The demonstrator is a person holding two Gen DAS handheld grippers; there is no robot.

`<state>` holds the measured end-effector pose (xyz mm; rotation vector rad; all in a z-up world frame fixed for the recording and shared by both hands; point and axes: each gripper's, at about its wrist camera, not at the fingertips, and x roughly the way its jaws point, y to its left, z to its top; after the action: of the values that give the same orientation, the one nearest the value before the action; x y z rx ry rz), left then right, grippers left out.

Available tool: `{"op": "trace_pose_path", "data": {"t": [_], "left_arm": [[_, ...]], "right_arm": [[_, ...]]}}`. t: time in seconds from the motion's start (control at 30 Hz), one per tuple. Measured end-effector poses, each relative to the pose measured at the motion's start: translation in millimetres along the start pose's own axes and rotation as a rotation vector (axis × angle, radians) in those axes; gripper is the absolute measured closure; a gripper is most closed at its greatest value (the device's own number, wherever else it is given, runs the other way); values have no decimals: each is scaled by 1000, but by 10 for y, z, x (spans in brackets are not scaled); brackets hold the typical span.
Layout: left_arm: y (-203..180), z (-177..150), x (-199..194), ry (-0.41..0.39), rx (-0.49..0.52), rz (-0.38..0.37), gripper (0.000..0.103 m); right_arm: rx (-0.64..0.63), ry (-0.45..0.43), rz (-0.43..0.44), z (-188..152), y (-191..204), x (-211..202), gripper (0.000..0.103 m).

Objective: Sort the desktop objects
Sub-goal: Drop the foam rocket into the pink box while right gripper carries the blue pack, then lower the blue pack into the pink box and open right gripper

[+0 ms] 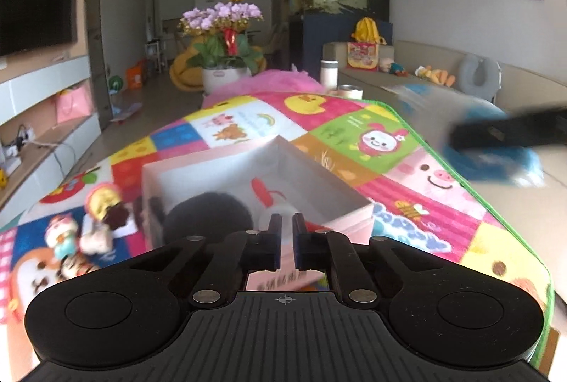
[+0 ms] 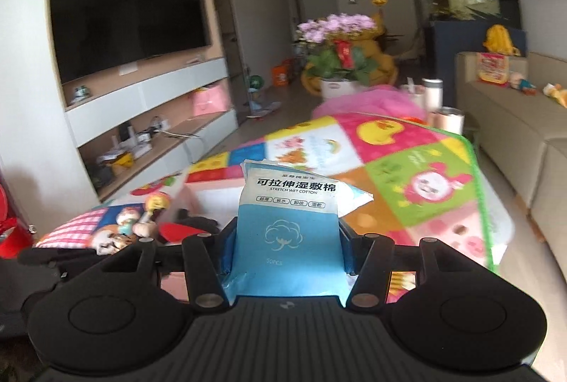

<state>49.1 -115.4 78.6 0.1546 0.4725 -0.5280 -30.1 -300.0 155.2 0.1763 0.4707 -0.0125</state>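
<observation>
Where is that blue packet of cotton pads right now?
The blue packet is clamped upright in the right gripper, held above the colourful mat, just right of the open box.

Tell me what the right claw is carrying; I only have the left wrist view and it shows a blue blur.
Observer: The right claw is shut on a blue packet of stretch wet cotton, standing upright between the pads.
Operator: Say where the box lies from it.
Observer: The white open box lies just ahead and left of the packet, on the cartoon patchwork mat.
Operator: Report the left claw.
Observer: From the right wrist only a black part of it shows at lower left; its own view shows the left claw shut, empty, over the box.
</observation>
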Motion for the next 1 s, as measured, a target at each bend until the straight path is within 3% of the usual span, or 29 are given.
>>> {"op": "trace_pose_path", "data": {"t": [0.13, 0.2, 0.27, 0.33, 0.37, 0.47, 0.53, 0.6, 0.77, 0.93, 1.0], "left_arm": [[27, 122, 351, 5, -60, -84, 95], [44, 129, 425, 17, -91, -117, 90], [-3, 81, 332, 15, -81, -132, 80], [-57, -28, 155, 6, -40, -139, 55], [-73, -104, 56, 6, -23, -135, 52], [-47, -357, -191, 44, -15, -109, 43], [27, -505, -298, 74, -36, -74, 26], [133, -640, -376, 101, -67, -26, 19], [466, -804, -555, 111, -186, 70, 10], [740, -859, -719, 84, -240, 143, 7], [829, -913, -760, 87, -258, 164, 7]], "right_arm": [[35, 25, -43, -94, -187, -35, 49], [52, 35, -52, -127, -244, -37, 49], [58, 34, -54, -151, -271, -47, 49], [53, 29, -49, -157, -271, -50, 49], [49, 29, -46, -154, -265, -43, 49], [39, 30, -35, -124, -206, 13, 49], [29, 30, -14, -83, -127, 73, 49], [8, 29, 26, 11, -6, 187, 49], [-113, 78, 119, 328, 478, 784, 49], [-324, 93, 68, 420, 994, 1570, 48], [-363, 138, 46, 392, 1075, 1822, 36]]}}
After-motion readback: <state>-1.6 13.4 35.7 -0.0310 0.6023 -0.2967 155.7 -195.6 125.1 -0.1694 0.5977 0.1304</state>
